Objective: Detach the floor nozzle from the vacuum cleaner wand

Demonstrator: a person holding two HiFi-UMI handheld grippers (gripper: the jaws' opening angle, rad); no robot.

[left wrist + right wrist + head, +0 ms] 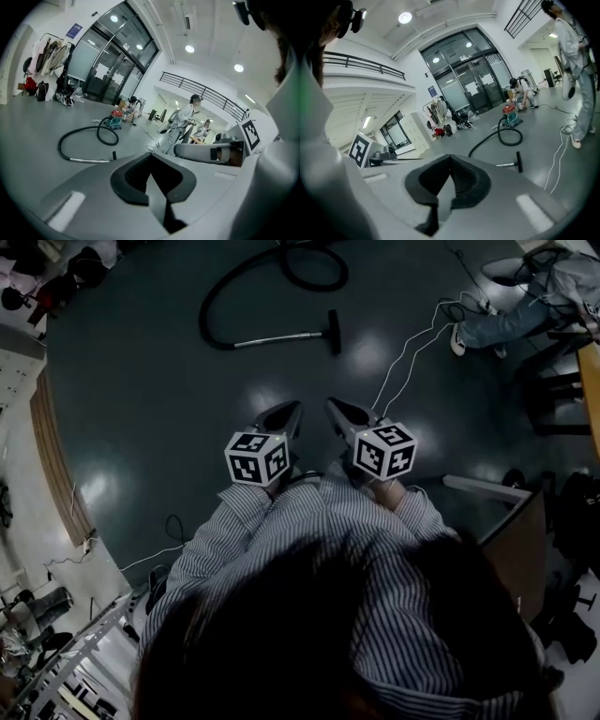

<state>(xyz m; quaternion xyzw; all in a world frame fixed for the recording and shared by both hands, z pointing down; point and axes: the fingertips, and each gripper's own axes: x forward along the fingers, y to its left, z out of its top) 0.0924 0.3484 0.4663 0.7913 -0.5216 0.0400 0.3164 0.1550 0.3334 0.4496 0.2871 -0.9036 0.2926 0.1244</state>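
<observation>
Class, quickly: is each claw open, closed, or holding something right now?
Left claw: closed, holding nothing.
Right claw: closed, holding nothing.

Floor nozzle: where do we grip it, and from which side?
Likely the nozzle bar itself, fingers across its narrow width, coming from above. It lies flat on the floor, crosswise at the end of the wand. Grip to one side of the wand joint so the nozzle can pull off.
</observation>
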